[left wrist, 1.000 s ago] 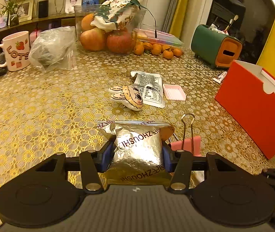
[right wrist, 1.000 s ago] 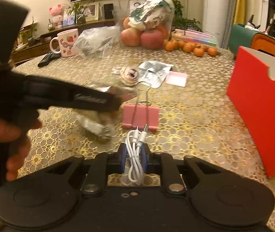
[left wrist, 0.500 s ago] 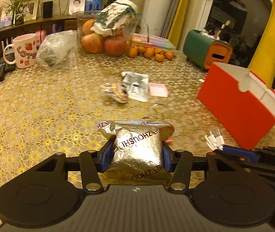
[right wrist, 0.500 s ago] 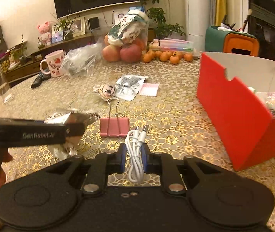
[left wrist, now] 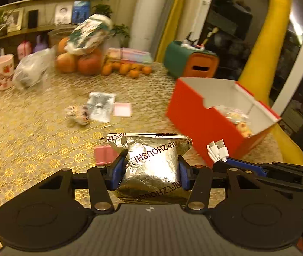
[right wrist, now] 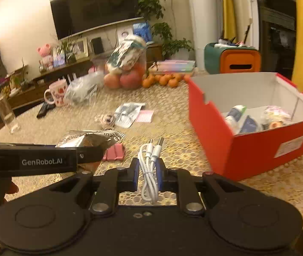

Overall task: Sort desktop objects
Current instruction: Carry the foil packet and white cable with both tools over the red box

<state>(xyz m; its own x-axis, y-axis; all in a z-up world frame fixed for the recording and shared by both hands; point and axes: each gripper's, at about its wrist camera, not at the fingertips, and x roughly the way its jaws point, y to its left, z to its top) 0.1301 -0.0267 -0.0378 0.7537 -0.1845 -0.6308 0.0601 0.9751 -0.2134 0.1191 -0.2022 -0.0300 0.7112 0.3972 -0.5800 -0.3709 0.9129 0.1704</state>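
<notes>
My left gripper (left wrist: pixel 150 170) is shut on a silver foil snack packet (left wrist: pixel 151 166) and holds it above the table. My right gripper (right wrist: pixel 148 171) is shut on a coiled white USB cable (right wrist: pixel 149 164), also lifted. The cable's plugs (left wrist: pixel 217 149) show at the right of the left wrist view. The red box (right wrist: pixel 247 149), open at the top with several small items inside, stands to the right of both grippers; in the left wrist view the red box (left wrist: pixel 198 121) is ahead on the right. A pink binder clip (right wrist: pixel 114 152) lies on the table under the packet.
On the gold patterned cloth (right wrist: pixel 172 106) lie a small plush toy (right wrist: pixel 106 119), a grey sachet (right wrist: pixel 128 114) and a pink card (right wrist: pixel 145 116). Farther back stand a fruit jar (right wrist: pixel 125 72), oranges (right wrist: pixel 164 79), a mug (right wrist: pixel 57 92), a plastic bag (right wrist: pixel 81 89) and a green-orange holder (right wrist: pixel 232 58).
Both grippers have risen and swung right toward the red box with their loads. The box interior has come into view; the binder clip stayed on the table.
</notes>
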